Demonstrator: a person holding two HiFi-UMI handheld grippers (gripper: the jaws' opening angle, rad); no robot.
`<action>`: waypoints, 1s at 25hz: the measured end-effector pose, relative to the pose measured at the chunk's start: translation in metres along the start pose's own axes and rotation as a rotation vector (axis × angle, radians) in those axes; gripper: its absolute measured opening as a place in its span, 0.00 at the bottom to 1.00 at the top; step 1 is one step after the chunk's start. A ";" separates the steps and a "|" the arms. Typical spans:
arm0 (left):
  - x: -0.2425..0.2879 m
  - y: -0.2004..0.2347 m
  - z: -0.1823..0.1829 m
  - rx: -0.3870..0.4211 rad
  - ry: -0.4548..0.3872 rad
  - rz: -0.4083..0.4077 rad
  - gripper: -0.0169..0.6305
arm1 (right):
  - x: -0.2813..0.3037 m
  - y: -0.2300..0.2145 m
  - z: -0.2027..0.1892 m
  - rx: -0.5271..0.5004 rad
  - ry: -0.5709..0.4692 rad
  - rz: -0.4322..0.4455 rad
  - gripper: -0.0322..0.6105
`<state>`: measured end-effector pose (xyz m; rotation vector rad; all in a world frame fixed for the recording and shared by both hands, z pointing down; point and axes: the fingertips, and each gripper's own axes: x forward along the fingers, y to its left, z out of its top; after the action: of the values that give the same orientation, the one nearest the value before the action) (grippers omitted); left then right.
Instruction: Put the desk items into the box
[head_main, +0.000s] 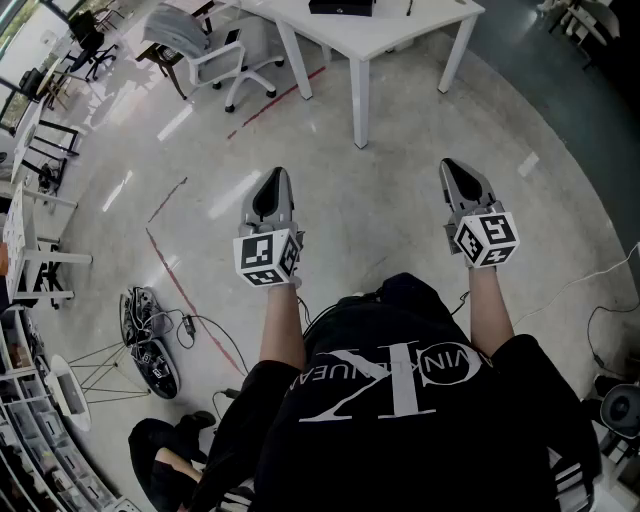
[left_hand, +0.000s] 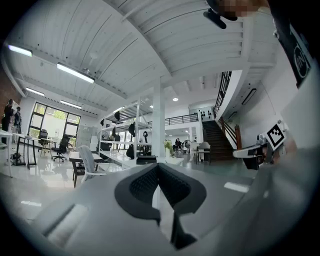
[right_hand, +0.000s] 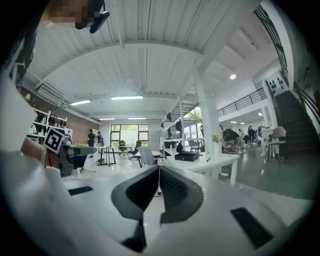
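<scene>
left hand-held gripper (head_main: 274, 176) well short of table (head_main: 400, 36)

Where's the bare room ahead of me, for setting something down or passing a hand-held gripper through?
Bare: the white table right of the black box, and the floor between the left hand-held gripper and right hand-held gripper, up to the table leg. Crowded: the office chair at the table's left, and cables and gear on the floor at lower left.
</scene>
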<state>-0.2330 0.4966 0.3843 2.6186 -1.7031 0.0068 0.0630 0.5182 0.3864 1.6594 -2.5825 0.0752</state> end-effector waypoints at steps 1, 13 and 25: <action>-0.002 0.001 0.000 0.001 -0.001 0.000 0.04 | 0.000 0.002 0.000 0.000 0.000 0.001 0.08; -0.017 0.015 -0.010 -0.032 0.006 0.008 0.04 | 0.002 0.024 -0.005 -0.013 0.021 0.012 0.08; 0.032 0.021 -0.019 -0.047 0.032 -0.008 0.04 | 0.035 -0.018 -0.011 0.058 -0.012 -0.075 0.08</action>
<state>-0.2395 0.4593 0.4037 2.5767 -1.6622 0.0085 0.0654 0.4796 0.4004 1.7796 -2.5475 0.1373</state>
